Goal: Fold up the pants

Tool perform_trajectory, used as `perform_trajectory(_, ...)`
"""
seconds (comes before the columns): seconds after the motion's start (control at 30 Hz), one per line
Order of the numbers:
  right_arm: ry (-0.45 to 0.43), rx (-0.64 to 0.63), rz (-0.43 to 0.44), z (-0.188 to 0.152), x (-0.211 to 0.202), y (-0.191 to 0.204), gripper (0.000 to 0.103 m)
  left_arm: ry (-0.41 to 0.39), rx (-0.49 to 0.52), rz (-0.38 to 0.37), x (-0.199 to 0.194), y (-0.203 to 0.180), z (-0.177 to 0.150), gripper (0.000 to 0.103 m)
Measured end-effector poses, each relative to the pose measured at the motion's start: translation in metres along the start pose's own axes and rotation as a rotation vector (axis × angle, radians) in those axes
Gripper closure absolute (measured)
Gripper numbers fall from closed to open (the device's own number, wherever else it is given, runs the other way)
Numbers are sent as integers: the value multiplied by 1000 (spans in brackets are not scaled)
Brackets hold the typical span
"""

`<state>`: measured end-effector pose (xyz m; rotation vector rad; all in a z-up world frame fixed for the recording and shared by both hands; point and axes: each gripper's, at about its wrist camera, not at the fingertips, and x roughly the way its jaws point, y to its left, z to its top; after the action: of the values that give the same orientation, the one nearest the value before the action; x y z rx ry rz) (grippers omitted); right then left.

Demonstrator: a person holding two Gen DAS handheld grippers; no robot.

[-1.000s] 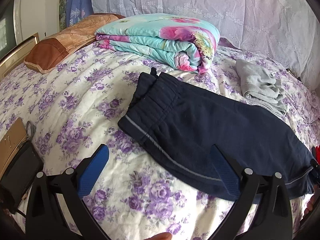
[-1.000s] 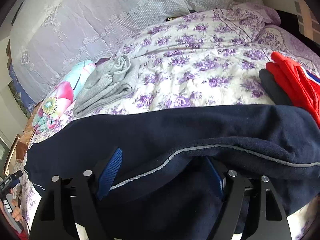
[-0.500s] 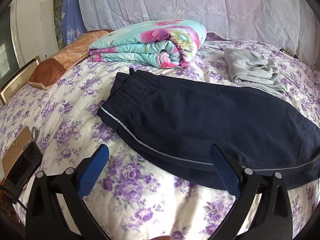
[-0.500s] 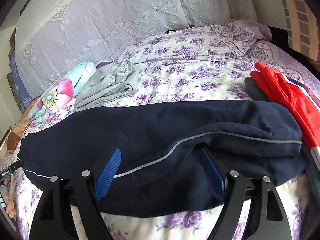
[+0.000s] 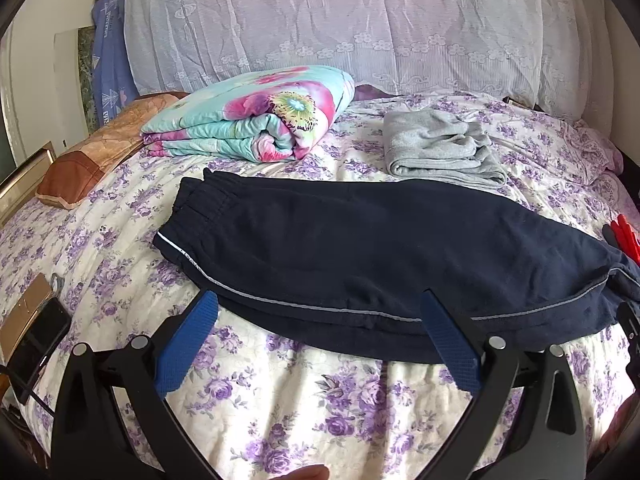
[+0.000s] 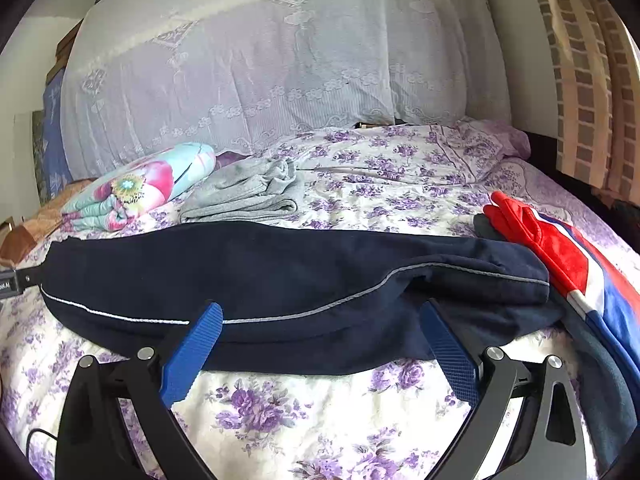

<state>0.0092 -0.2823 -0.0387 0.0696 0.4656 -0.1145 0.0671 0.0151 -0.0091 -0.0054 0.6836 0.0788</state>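
Note:
Dark navy pants [image 5: 380, 248] with a thin grey side stripe lie folded lengthwise across the floral bed sheet [image 5: 300, 392], with the waistband [image 5: 200, 204] at the left and the cuffs to the right. My left gripper [image 5: 318, 298] is open, just in front of the pants' near edge, with its blue pads [image 5: 188, 344] clear of the cloth. In the right wrist view the same pants [image 6: 260, 272] stretch across the frame. My right gripper [image 6: 320, 307] has its jaws opening wide. The near hem shows between the tips, but the pads [image 6: 450, 356] do not press on it.
A folded floral quilt [image 5: 256, 124], a brown pillow [image 5: 80, 160] and a folded grey garment [image 5: 436, 148] lie behind the pants. A red, white and blue garment [image 6: 560, 252] sits by the cuffs. A phone [image 5: 36, 340] rests at the bed's left edge. A lace cover [image 6: 260, 80] hangs behind.
Both grippers have drawn back from the pants, which now sit farther off. The right gripper's jaws have widened, and the cloth that draped between them now lies flat on the bed.

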Motion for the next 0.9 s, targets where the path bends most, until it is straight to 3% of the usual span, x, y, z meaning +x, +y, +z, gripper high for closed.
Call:
perform_trajectory(0.7,25,45,8,-2,3,-5,4,0,20,27,3,-7,-5,4)
perform_trajectory(0.9,39,64,10,-2,6,-8,4,39,-8,0,15,5,-6,4)
